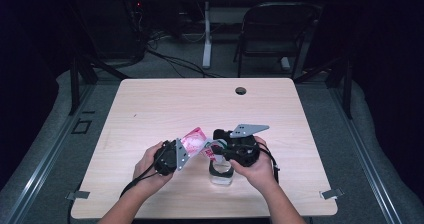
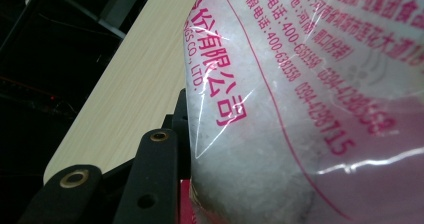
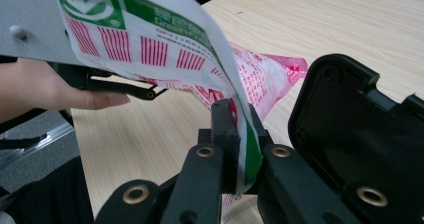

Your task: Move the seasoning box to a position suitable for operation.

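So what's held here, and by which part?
Both grippers hold one plastic bag printed in pink. The right gripper has its jaws shut on the bag's thin flat edge; the left gripper grips the bulging, filled part.

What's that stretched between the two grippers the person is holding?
A plastic bag with pink print spans from the left gripper to the right gripper, seen in the high view. The right gripper view shows its jaws pinching the bag's edge.

You have a pink-printed clear plastic bag (image 1: 194,140) of white powder held tilted above the surface (image 1: 150,109), near its front edge, with a clear glass jar (image 1: 221,174) standing upright just below.
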Motion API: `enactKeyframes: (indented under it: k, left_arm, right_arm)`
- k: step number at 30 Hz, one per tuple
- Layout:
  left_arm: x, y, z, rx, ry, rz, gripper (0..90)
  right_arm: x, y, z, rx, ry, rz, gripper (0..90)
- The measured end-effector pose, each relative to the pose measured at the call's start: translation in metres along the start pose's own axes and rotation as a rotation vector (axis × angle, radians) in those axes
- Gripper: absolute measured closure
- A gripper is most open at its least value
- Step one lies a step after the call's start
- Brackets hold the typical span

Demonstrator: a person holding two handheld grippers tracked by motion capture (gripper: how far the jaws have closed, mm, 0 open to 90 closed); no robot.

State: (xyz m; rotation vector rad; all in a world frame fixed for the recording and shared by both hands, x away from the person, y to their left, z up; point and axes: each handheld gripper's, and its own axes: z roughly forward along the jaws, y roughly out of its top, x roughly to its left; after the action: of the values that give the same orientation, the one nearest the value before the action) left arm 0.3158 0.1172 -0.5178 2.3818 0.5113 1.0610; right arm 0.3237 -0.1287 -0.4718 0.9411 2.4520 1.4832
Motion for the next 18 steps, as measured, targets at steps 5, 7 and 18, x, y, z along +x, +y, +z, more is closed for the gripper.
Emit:
enactKeyframes:
  k: [5,7,18]
  left_arm:
    - [0.0004,-0.0002,-0.0015,-0.007,0.020,0.019,66.5]
    - [-0.0001,-0.0001,-0.0015,-0.011,0.018,0.024,66.5]
    - [-0.0054,0.0031,-0.0036,-0.011,0.066,0.093,66.6]
  right_arm:
    - [0.0001,-0.0002,0.0003,0.002,0.002,0.002,89.4]
    - [0.0009,-0.0012,-0.0003,0.005,0.003,-0.002,89.4]
    - [0.0026,-0.0092,-0.0030,0.012,-0.004,0.002,89.3]
